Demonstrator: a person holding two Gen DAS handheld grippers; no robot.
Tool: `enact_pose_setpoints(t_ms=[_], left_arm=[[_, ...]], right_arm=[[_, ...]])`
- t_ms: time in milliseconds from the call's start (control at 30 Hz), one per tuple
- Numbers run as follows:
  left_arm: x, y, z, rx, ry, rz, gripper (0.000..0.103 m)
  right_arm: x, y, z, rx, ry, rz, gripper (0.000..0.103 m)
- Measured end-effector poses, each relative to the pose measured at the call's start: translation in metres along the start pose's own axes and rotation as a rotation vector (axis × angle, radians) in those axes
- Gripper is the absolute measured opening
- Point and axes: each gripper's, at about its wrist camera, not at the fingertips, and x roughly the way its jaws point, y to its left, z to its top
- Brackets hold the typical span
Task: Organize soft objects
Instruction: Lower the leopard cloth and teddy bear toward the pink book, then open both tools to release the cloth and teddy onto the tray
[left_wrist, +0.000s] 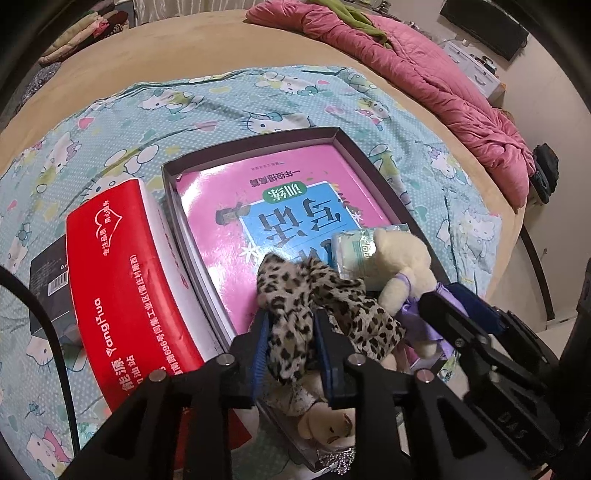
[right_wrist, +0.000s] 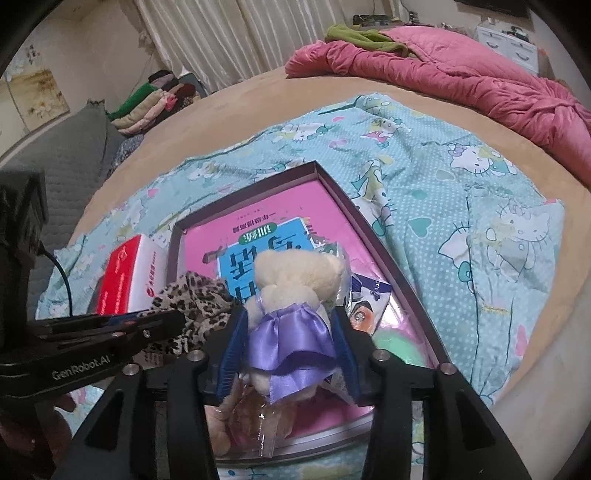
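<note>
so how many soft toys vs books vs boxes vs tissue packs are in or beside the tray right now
soft toys: 2, leopard-print toy in the left claw, cream bear in the right claw
books: 1, pink book
boxes: 2, red box, black box
tissue packs: 1
total: 6

Glossy pink book cover is catching light, plush cream bear is wearing shiny purple satin, leopard cloth is looking soft, thin and matt.

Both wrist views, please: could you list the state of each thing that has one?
Left tongs: shut on leopard-print cloth.
Right tongs: shut on cream teddy bear.
Shallow box: open, lidless, pink book flat inside.
Red tissue pack: beside box, closed.
Pink quilt: crumpled.
</note>
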Motion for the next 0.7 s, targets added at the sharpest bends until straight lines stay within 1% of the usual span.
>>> enact_pose_setpoints(t_ms=[100, 167, 267, 400, 533, 700], left_arm=[[-0.001, -0.001, 0.000, 0.003, 0.001, -0.002, 0.031], [-0.003, -0.002, 0.000, 0.008, -0.002, 0.000, 0.040], [-0.007, -0.004, -0.001, 0.016, -0.008, -0.001, 0.046], [-0.013, -0.009, -0.001, 0.033, -0.020, 0.001, 0.051], [-0.019, -0.012, -0.001, 0.047, -0.030, 0.000, 0.052], [-0.031, -0.015, -0.004, 0.063, -0.056, 0.016, 0.060]], right_arm=[[-0.007, -0.003, 0.003, 0.016, -0.013, 0.003, 0.060], [-0.012, -0.006, 0.005, 0.026, -0.020, 0.000, 0.062], [-0.017, -0.010, 0.007, 0.042, -0.026, -0.002, 0.063], [-0.022, -0.011, 0.007, 0.050, -0.032, -0.013, 0.071], [-0.026, -0.013, 0.008, 0.061, -0.037, -0.016, 0.073], [-0.032, -0.013, 0.009, 0.077, -0.047, -0.018, 0.075]])
